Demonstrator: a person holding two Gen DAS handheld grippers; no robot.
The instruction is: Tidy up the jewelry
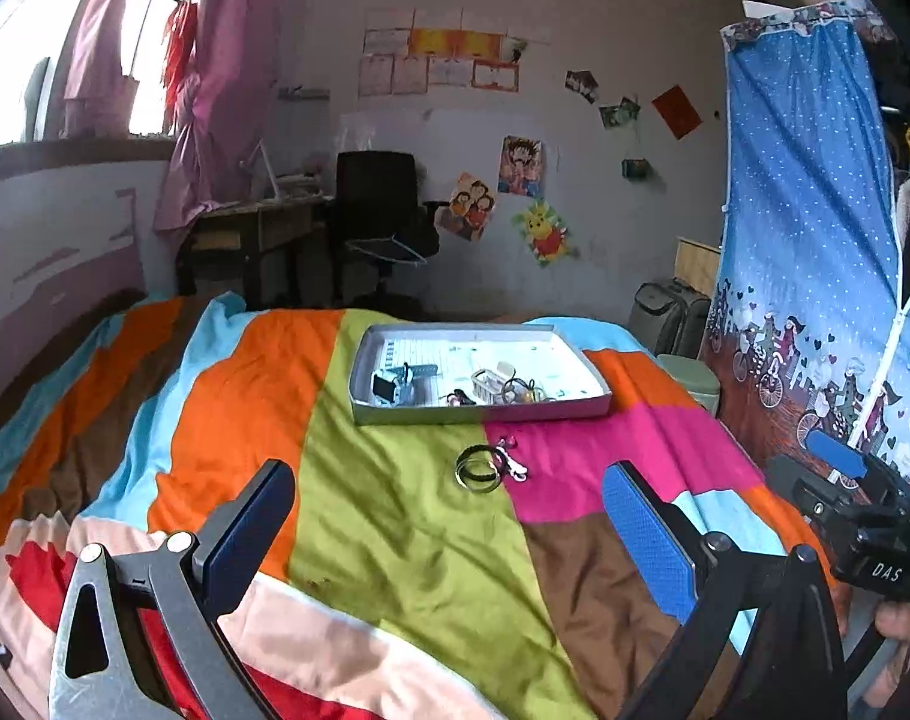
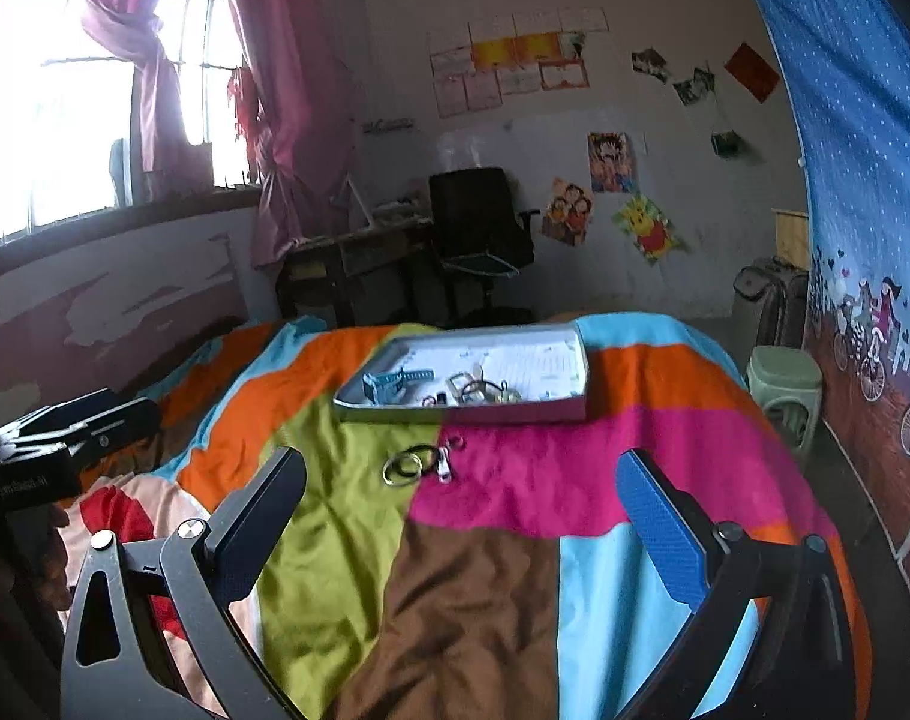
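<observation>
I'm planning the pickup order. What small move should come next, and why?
Probably lower the right gripper toward the rings lying loose on the bedspread, short of the tray. Both grippers are open and empty, and the rings sit nearest, outside the tray.

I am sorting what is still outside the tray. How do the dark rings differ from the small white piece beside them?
The dark rings are round hoops lying flat on the green stripe; the small white piece is narrow and lies on the pink stripe. The rings are bigger, the white piece smaller. Both lie on the blanket, in front of the tray.
</observation>
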